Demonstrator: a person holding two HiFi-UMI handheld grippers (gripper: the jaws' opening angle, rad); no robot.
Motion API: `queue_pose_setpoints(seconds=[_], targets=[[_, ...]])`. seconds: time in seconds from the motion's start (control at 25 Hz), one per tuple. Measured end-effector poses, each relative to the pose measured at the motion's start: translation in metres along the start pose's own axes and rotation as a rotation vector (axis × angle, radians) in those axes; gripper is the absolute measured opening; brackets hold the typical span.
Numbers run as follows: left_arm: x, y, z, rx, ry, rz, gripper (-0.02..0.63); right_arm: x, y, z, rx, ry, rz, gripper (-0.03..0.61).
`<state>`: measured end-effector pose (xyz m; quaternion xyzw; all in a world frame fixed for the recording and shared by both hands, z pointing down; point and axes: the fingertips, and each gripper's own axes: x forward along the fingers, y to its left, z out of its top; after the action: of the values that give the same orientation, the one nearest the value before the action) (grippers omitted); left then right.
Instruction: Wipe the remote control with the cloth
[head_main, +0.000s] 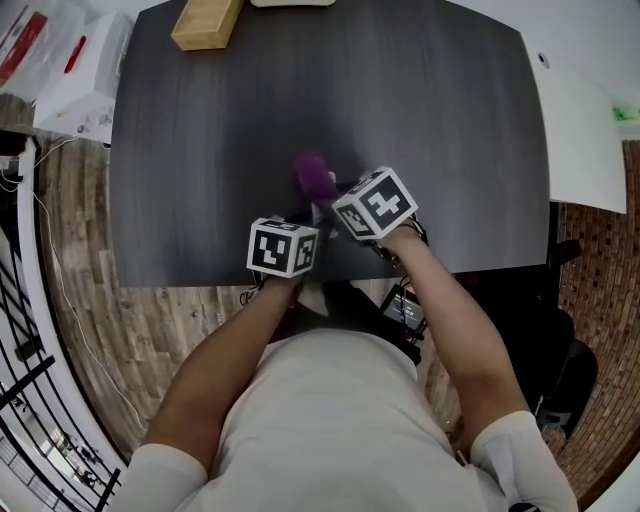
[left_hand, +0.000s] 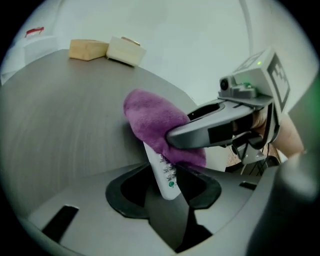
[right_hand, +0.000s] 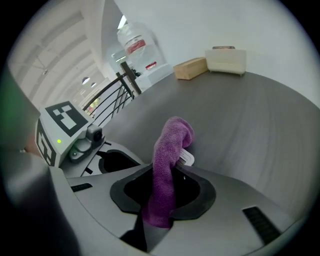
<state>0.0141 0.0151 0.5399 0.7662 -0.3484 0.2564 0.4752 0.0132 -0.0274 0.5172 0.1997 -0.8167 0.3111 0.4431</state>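
A tan wooden block (head_main: 207, 22) is set far beyond the slim white remote control (left_hand: 163, 172), which is clamped by the left gripper (left_hand: 169, 195) and half covered by fuzzy purple cloth (right_hand: 167, 150) pinched in the right gripper (right_hand: 160, 202).

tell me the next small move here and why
Probably slide the right claw with its cloth down the remote control, toward the buttons. The left claw grips the remote's lower end. The cloth, pinched in the right claw, lies draped over the far end only, so the button face is uncovered.
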Motion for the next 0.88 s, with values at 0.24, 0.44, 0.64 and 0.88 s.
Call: queue_pose_setpoints(seconds=[0.24,0.44,0.64,0.88], targets=[[0.000,0.001,0.002,-0.070,-0.043,-0.021,0.147,-0.008,-0.015,0.000,0.137,-0.019,-0.008,0.097],[0.000,0.000,0.003,-0.102,-0.067,-0.036,0.137,-0.012,-0.023,-0.003,0.206,-0.031,-0.022,0.097],[0.001,-0.001,0.003,-0.103,-0.085,-0.042,0.135,-0.017,-0.034,-0.011,0.245,-0.033,-0.050,0.097],[0.000,0.001,0.002,-0.100,-0.089,-0.044,0.135,-0.022,-0.052,-0.034,0.228,0.029,-0.145,0.097]])
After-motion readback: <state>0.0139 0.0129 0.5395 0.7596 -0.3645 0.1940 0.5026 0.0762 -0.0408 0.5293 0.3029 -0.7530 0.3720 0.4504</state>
